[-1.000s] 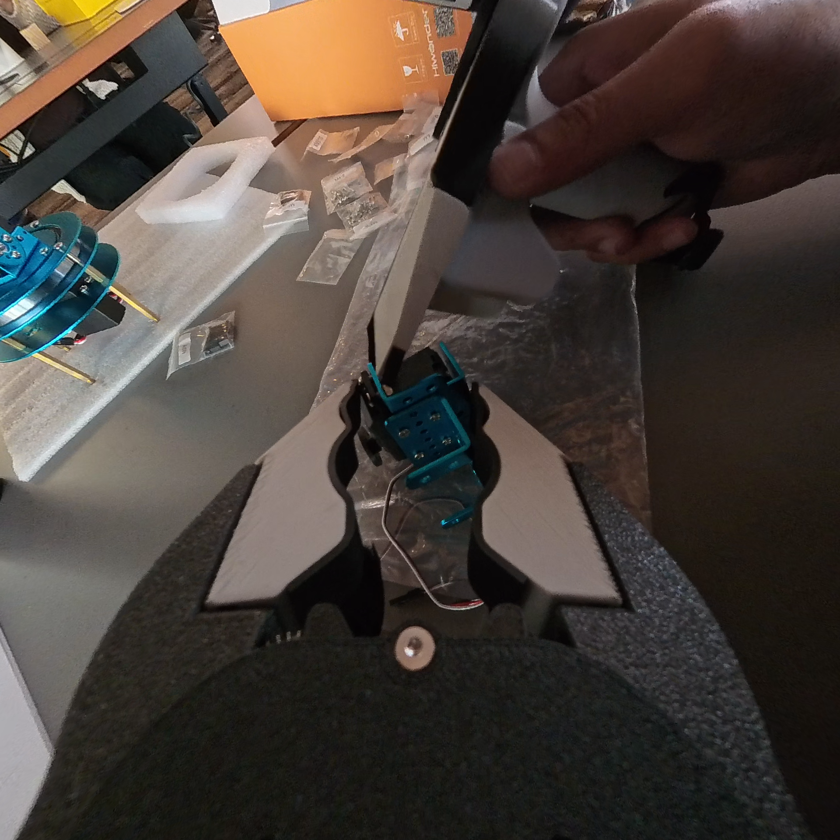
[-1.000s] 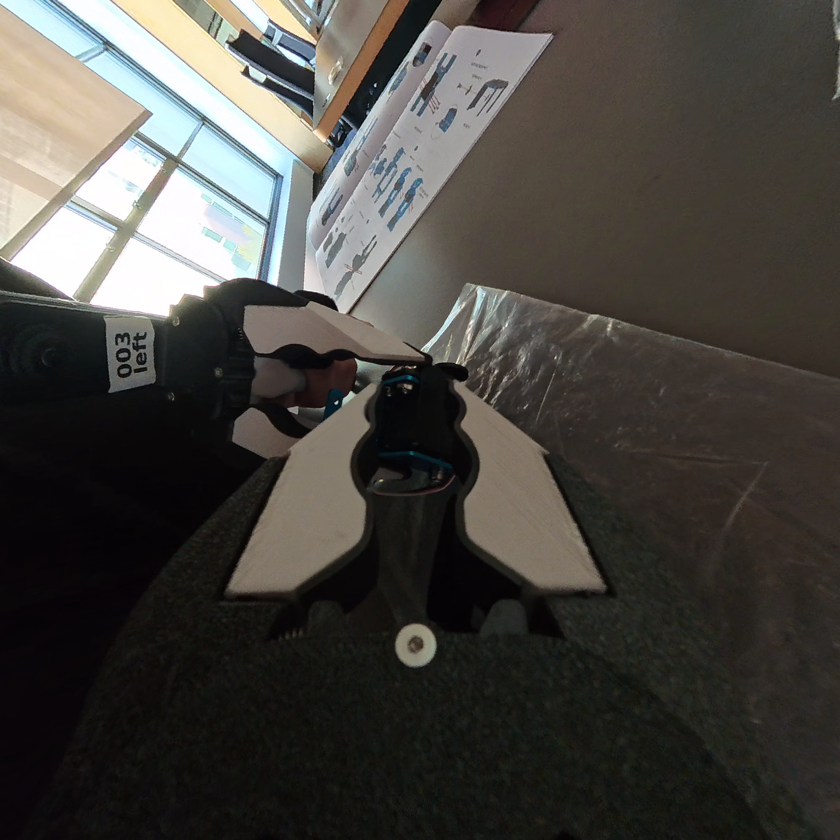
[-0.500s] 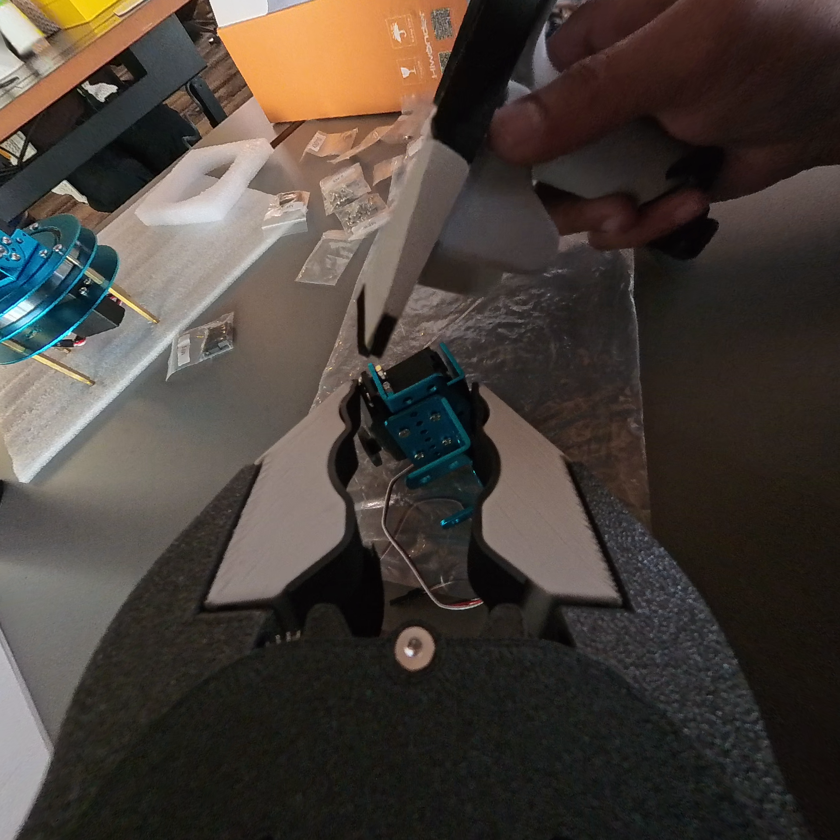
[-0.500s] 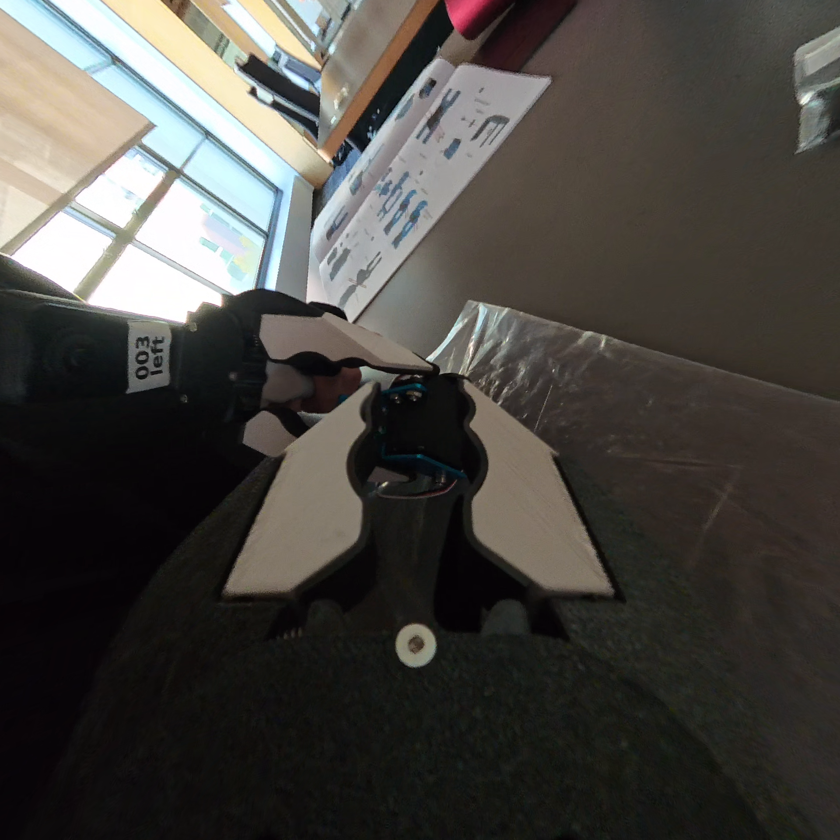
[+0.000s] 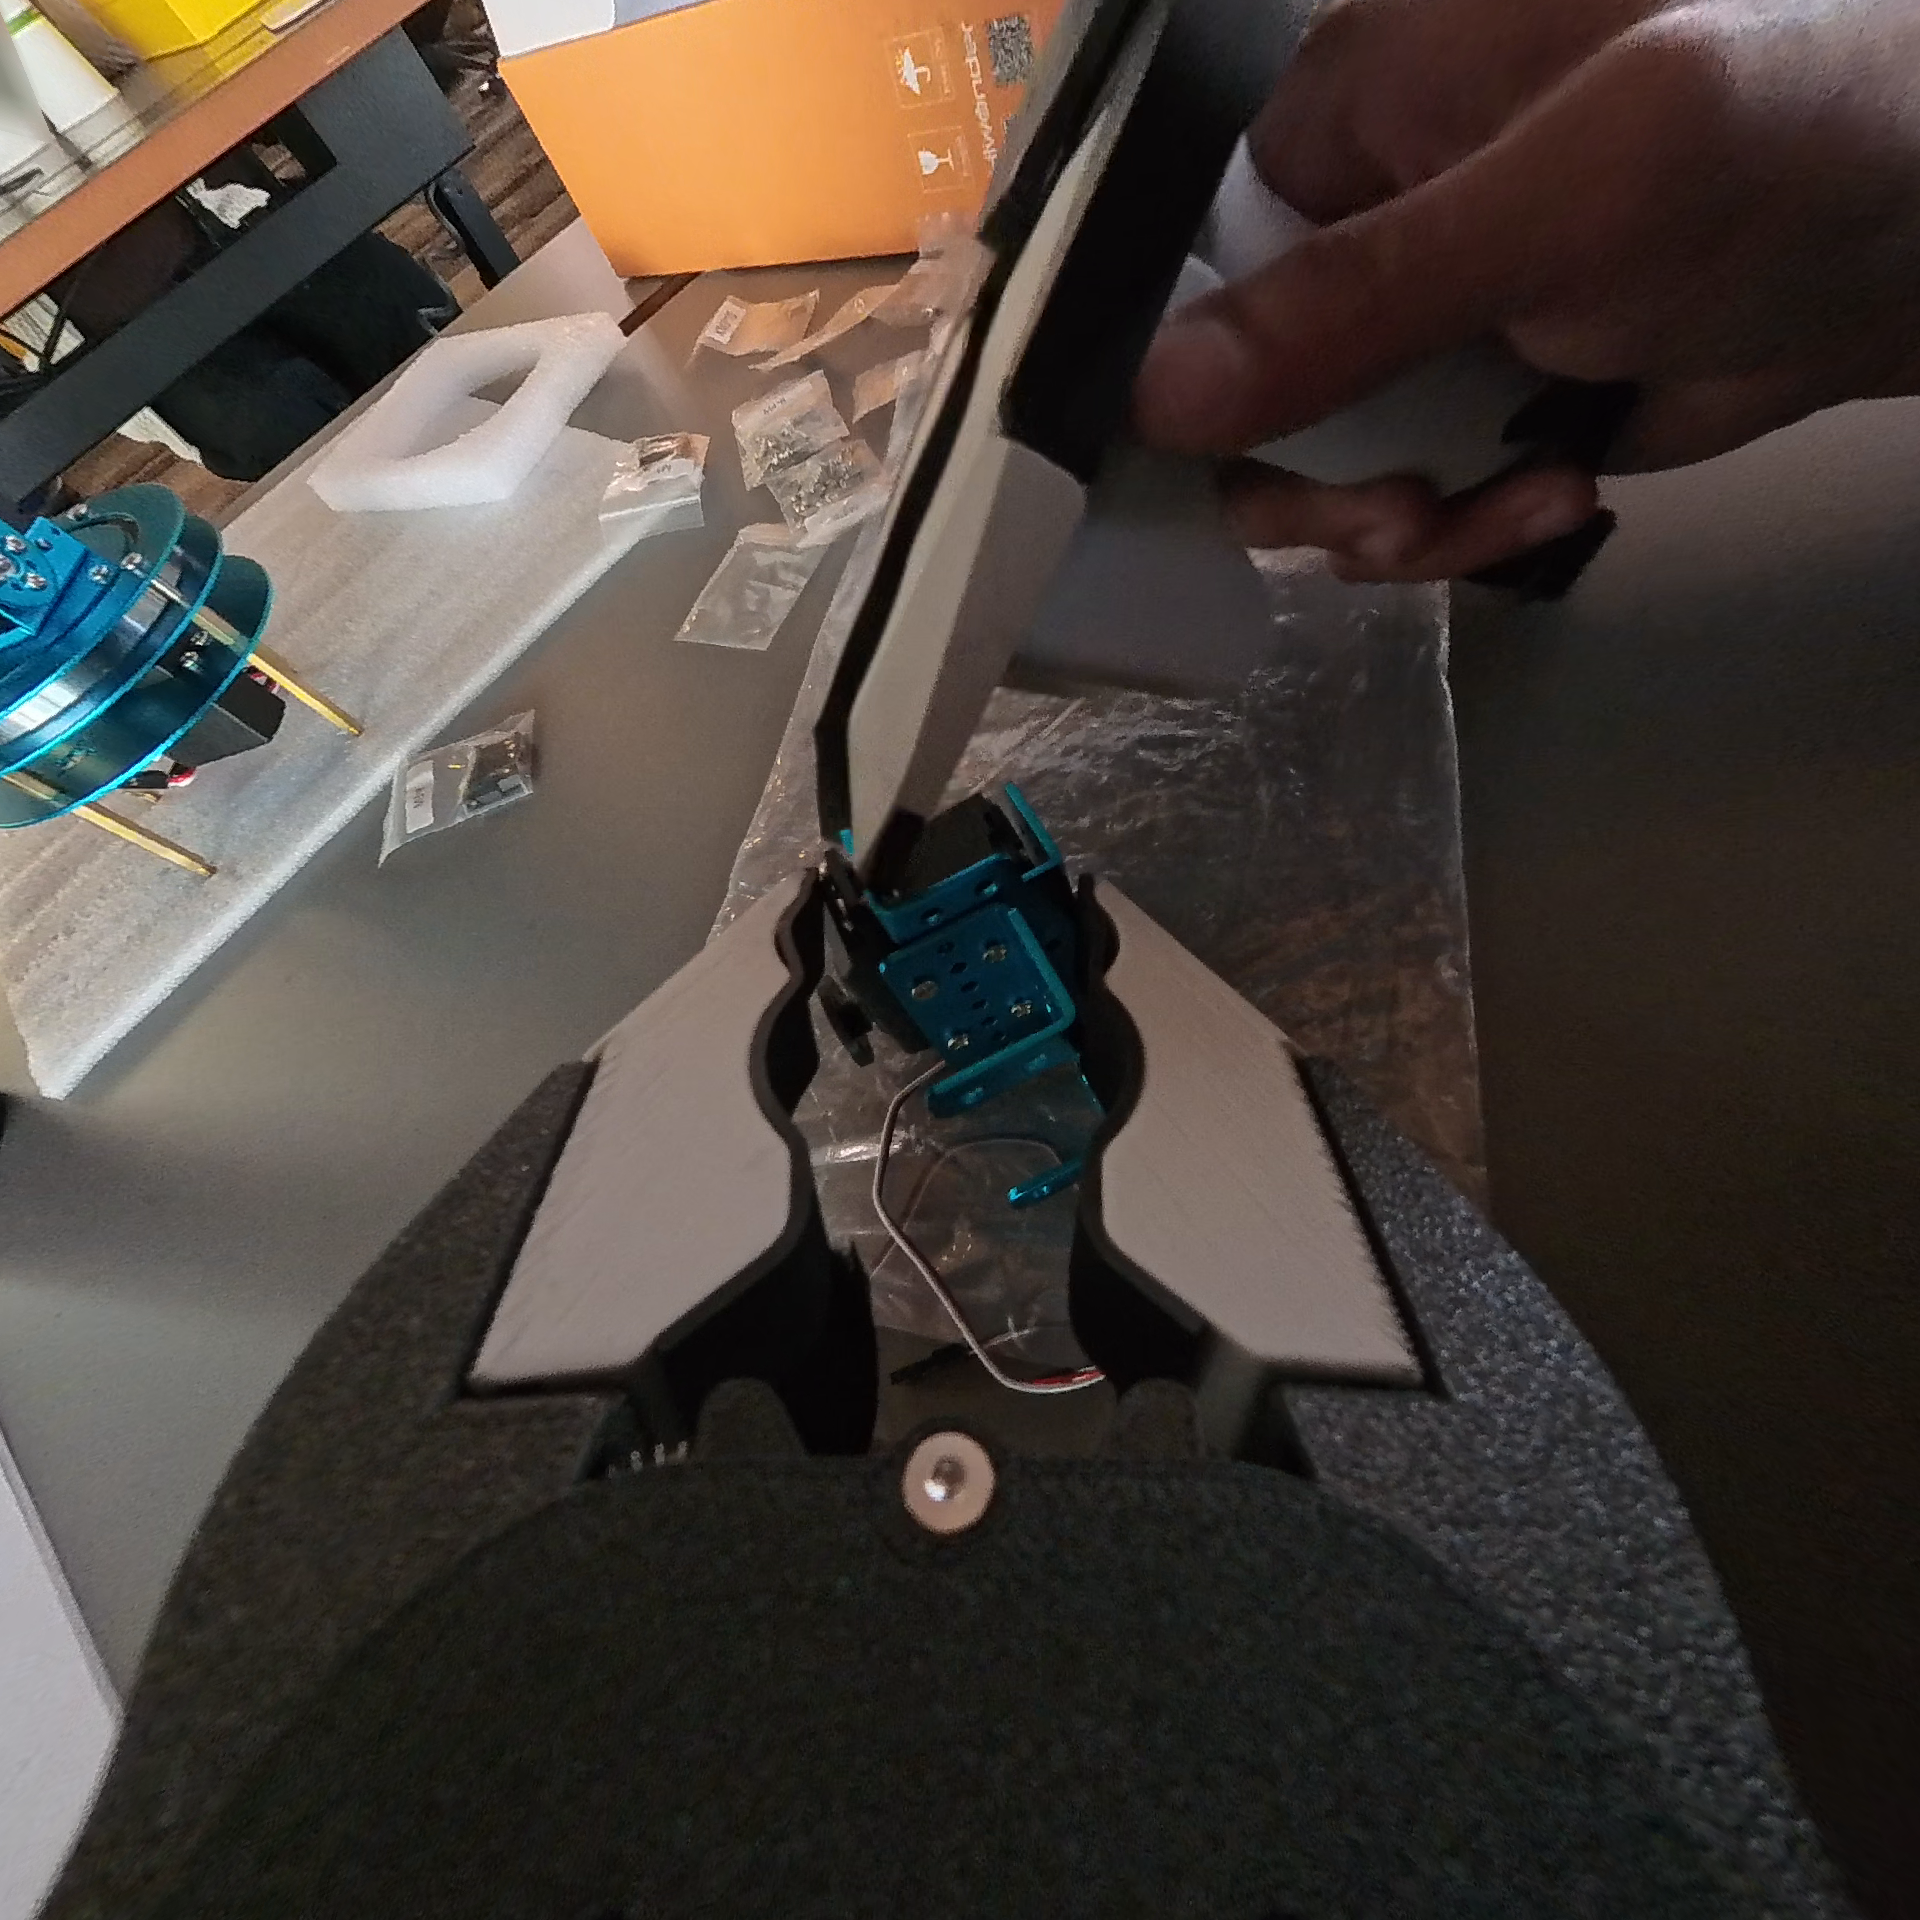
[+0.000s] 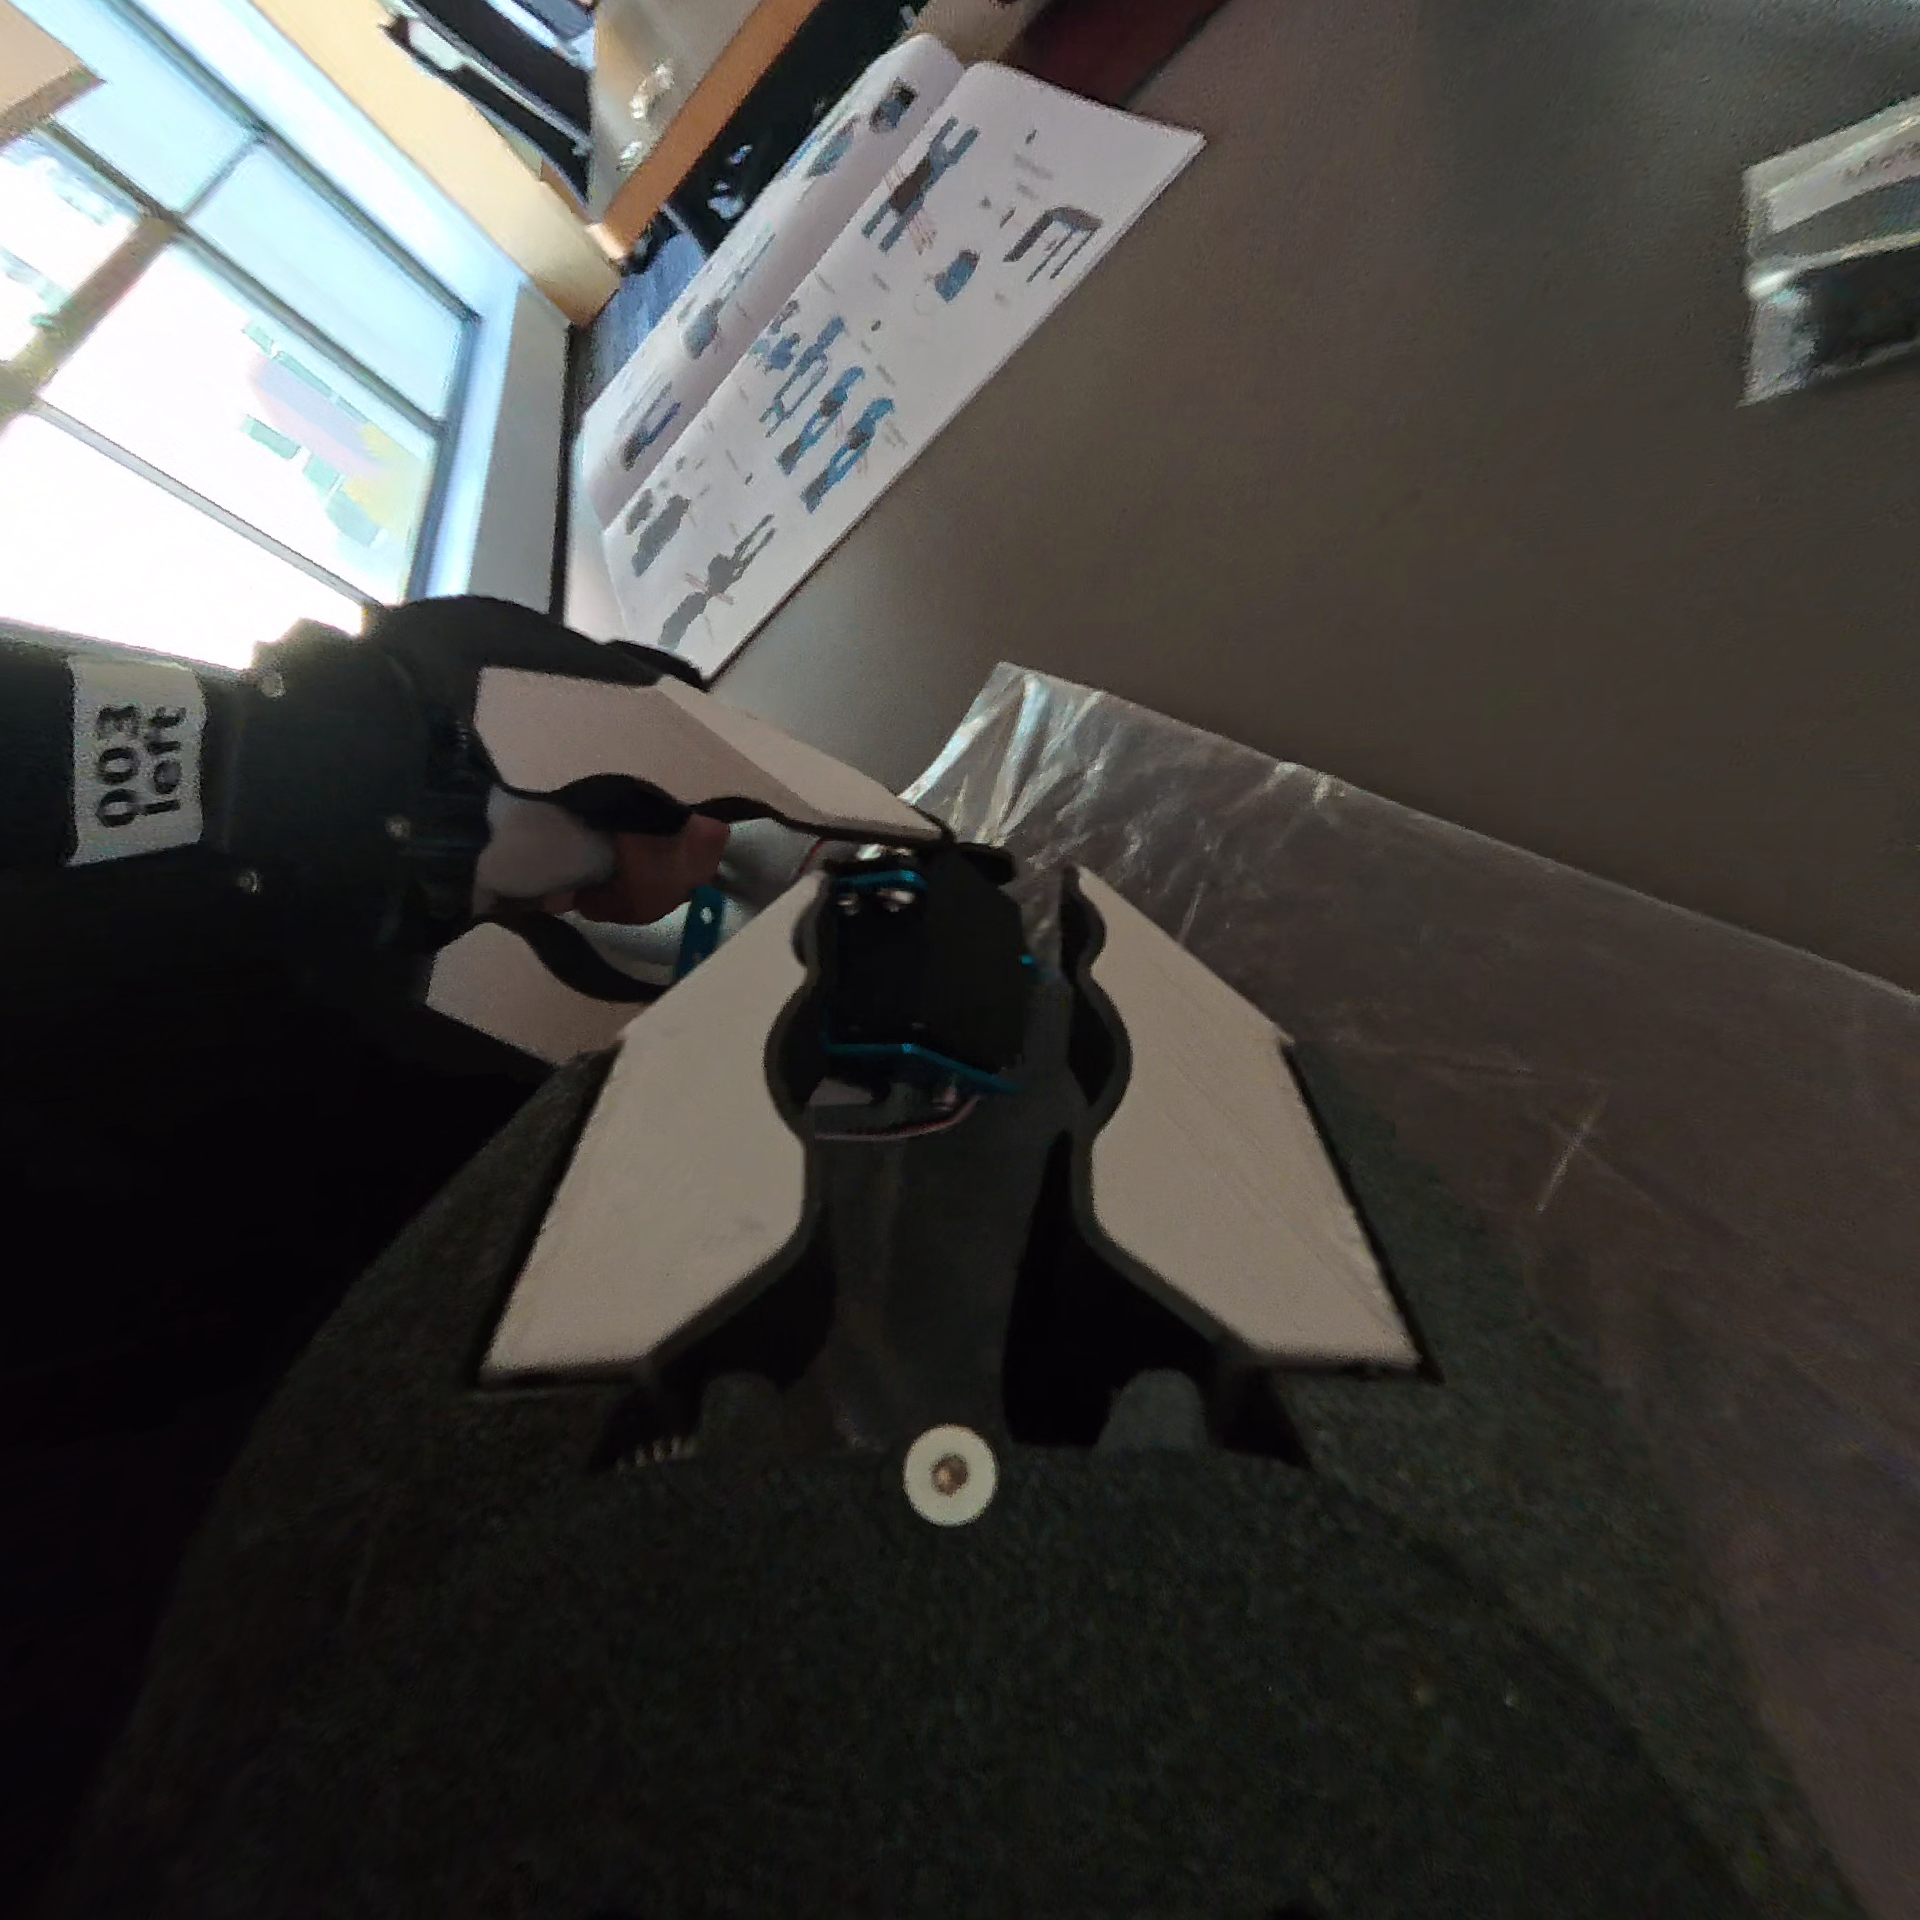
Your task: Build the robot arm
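I see a teal bracket [image 5: 971, 997] with a black servo [image 6: 914, 966], grey-white fingers [image 5: 665, 1164] edged black, an orange box [image 5: 790, 135], white foam [image 5: 468, 426], teal discs [image 5: 114, 644] and a grey table [image 5: 312, 1039].

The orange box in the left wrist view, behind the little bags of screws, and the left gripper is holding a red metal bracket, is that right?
Not quite: the bracket in the left gripper is blue, as the left wrist view shows. The orange box does stand behind the small bags.
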Demonstrator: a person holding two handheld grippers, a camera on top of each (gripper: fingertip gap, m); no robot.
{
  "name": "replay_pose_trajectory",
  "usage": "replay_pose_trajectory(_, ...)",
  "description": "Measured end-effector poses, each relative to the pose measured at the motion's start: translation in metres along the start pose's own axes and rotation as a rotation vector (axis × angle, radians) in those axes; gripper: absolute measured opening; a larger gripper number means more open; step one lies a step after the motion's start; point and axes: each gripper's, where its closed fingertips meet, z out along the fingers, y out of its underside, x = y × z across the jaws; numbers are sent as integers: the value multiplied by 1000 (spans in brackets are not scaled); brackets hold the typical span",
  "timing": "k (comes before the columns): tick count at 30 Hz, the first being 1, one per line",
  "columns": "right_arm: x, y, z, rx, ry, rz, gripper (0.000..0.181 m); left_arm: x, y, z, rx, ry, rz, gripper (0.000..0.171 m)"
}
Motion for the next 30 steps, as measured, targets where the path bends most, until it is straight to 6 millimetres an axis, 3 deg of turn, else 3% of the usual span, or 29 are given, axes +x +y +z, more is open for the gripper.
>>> replay_pose_trajectory(4,15,-8,-12,45,95,-24,31,0,0,0,-1,1,0,48)
replay_pose_trajectory(7,1,-8,-11,47,13,-20,42,0,0,0,-1,2,-1,48)
replay_pose_trajectory(9,3,2,-3,-13,46,-56,45,0,0,1,-1,4,-3,48)
replay_pose_trajectory(12,7,1,-2,-11,60,-45,53,-1,0,1,-2,-1,-5,48)
replay_pose_trajectory(16,16,-9,-12,54,121,-46,34,0,0,1,-1,-2,1,48)
replay_pose_trajectory(20,0,-6,-7,31,16,-26,46,0,0,1,-2,-2,-2,48)
replay_pose_trajectory(22,2,2,-1,-18,47,-56,47,0,0,1,-2,-3,-4,48)
replay_pose_trajectory(24,6,-2,-3,3,49,-27,48,0,0,1,-2,-4,-2,48)
replay_pose_trajectory(26,15,-5,-9,26,76,-2,43,1,0,1,0,0,3,48)
replay_pose_trajectory(27,24,-7,-14,46,134,-7,20,2,-1,0,1,2,5,48)
replay_pose_trajectory(28,27,-8,-18,58,155,-22,21,2,-1,0,1,2,7,48)
replay_pose_trajectory(30,11,-13,-20,87,44,1,35,2,-1,1,1,5,1,48)
